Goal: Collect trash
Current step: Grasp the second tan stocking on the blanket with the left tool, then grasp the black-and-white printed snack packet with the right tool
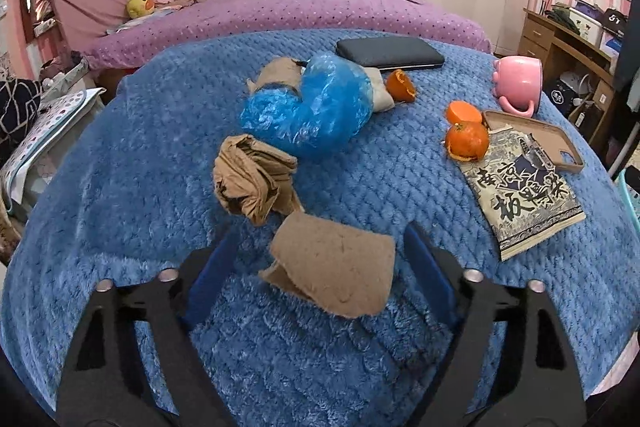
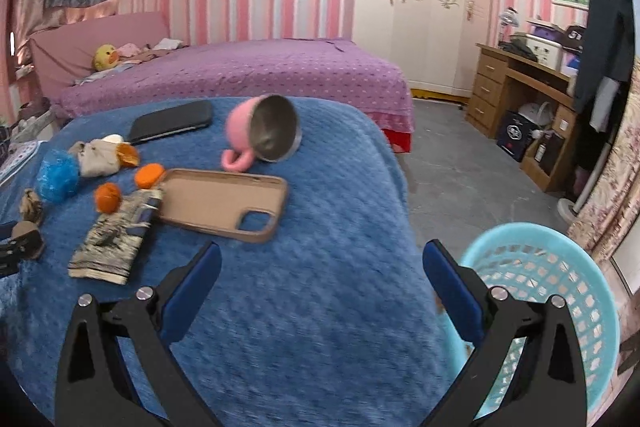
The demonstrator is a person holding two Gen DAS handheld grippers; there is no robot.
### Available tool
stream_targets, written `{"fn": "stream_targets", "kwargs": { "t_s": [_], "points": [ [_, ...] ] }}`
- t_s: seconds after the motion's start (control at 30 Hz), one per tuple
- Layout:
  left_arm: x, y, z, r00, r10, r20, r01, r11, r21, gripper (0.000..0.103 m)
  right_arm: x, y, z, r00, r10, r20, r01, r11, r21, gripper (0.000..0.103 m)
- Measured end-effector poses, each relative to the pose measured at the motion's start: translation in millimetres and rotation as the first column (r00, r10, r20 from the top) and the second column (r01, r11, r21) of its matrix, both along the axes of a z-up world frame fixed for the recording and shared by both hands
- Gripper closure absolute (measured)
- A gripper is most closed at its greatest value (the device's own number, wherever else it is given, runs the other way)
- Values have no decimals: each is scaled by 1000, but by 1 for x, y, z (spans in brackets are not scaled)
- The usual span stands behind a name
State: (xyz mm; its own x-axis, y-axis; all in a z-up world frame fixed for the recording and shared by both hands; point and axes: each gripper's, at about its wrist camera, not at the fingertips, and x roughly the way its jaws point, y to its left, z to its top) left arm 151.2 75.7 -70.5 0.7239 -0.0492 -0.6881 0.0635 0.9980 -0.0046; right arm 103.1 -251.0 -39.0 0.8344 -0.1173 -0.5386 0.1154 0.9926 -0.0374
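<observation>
Blue fleece blanket (image 1: 120,167) strewn with trash in a pink-striped bedroom; both grippers' fingers (image 1: 428,267) apart, empty

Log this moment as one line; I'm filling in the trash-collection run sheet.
step: picking cardboard | left tongs: open around brown cardboard scrap | right tongs: open, empty | basket: beside table

Pink striped walls (image 2: 248,7), purple bed (image 2: 256,75) mid-frame, cream wardrobe (image 2: 420,19) upper right, wooden desk (image 2: 516,83) right, grey floor (image 2: 460,155)
</observation>
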Motion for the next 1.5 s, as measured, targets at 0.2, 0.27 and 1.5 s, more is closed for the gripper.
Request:
{"fn": "stream_targets", "kwargs": {
  "t_s": [0.2, 0.27, 1.5],
  "points": [
    [-3, 1, 4, 1000, -18, 11, 18, 1000, -12, 48, 5, 31, 3, 998, 64, -1, -64, 998, -21, 5],
    [-5, 3, 7, 1000, -5, 27, 5, 1000, -4, 49, 8, 40, 1, 996, 87, -10, -87, 996, -14, 5],
    [-15, -45, 26, 990, 48, 131, -48, 999, -4, 49, 24, 25, 2, 974, 224, 5, -223, 966, 132, 88]
  ]
}}
